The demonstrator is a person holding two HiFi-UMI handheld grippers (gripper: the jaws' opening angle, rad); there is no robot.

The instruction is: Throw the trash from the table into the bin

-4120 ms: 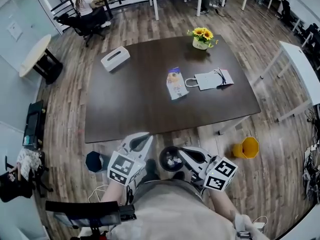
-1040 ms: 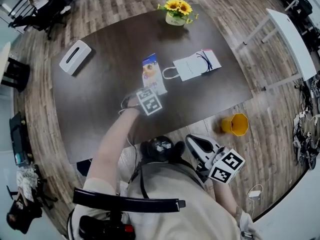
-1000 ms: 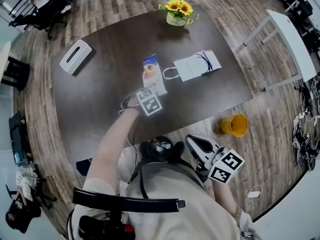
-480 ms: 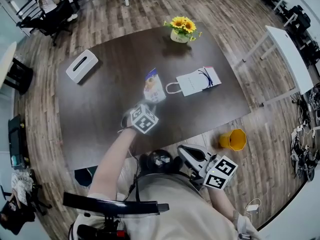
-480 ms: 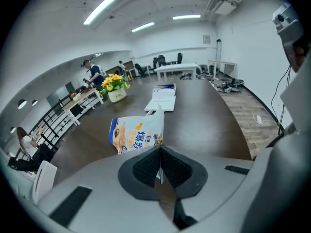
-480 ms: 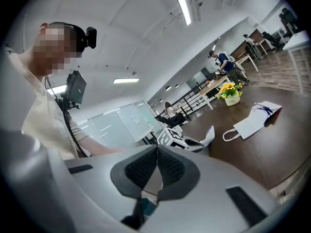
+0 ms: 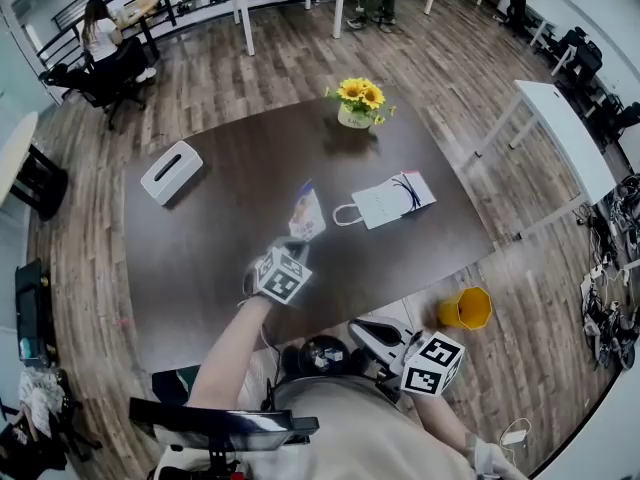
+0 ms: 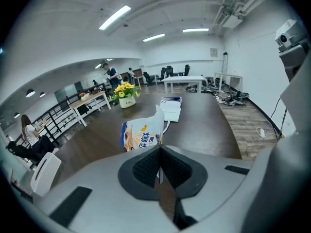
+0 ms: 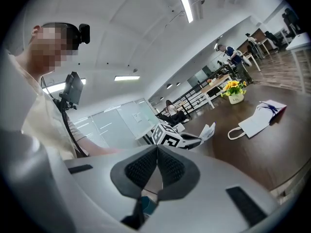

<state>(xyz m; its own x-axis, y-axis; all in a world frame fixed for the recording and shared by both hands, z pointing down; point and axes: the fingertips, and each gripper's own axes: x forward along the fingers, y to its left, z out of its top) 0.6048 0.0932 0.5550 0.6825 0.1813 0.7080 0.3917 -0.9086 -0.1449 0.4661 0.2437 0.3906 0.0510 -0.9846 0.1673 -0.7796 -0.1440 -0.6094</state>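
The black bin (image 7: 322, 354) stands on the floor just in front of the person, at the near edge of the table (image 7: 210, 268). The right tool (image 7: 360, 330) is beside this bin, low and before the table edge; its 2 jaws are pressed together and hold nothing. A yellow bin (image 7: 465, 308) stands on the floor further to the right. The left tool (image 7: 293, 246) is over the middle of the table, on an outstretched arm. Its jaws are closed on the lower edge of the snack bag (image 7: 306, 213), which stands up from the tips and seems lifted off the table. Just beyond it a white paper bag (image 7: 390, 201) lies flat. A tissue box (image 7: 171, 172) is at the far left and the flowers (image 7: 358, 98) at the far edge.
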